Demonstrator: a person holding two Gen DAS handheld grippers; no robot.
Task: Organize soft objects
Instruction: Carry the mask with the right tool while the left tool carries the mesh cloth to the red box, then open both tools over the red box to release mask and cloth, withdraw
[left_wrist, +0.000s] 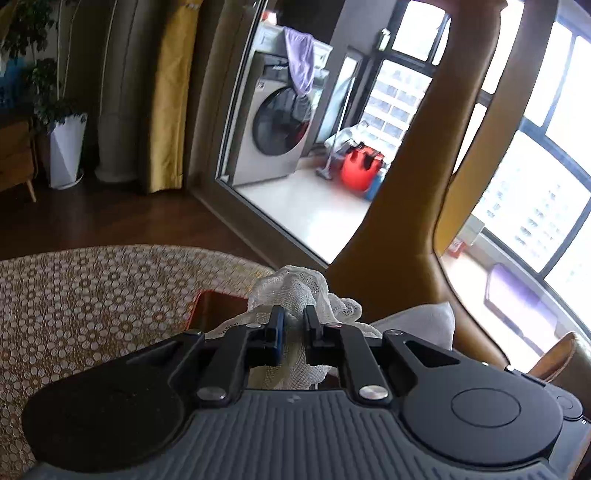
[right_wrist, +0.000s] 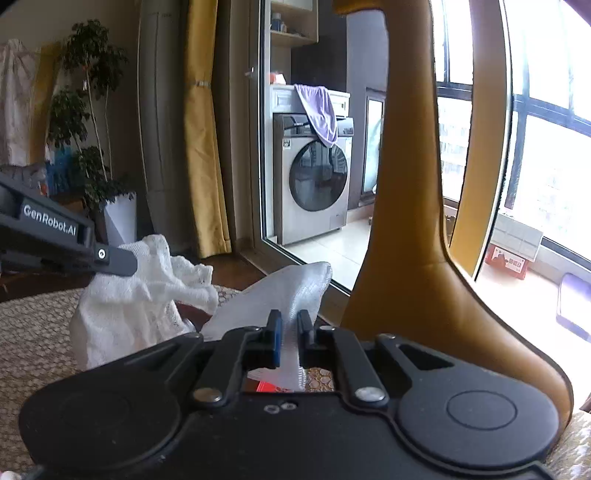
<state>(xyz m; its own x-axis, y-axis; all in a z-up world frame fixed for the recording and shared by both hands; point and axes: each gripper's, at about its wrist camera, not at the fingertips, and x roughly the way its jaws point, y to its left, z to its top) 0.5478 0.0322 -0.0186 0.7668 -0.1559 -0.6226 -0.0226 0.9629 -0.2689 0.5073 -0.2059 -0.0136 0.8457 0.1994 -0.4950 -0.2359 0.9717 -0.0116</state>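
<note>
White lace cloth (left_wrist: 295, 291), pinched at two spots by left gripper (left_wrist: 294, 317) and right gripper (right_wrist: 289, 321), held above woven mat (left_wrist: 92, 295), probably for folding.

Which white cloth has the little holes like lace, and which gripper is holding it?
The lacy cloth, bunched and ruffled, is in the left gripper. The smooth cloth in the right gripper has only a fine, even weave.
</note>
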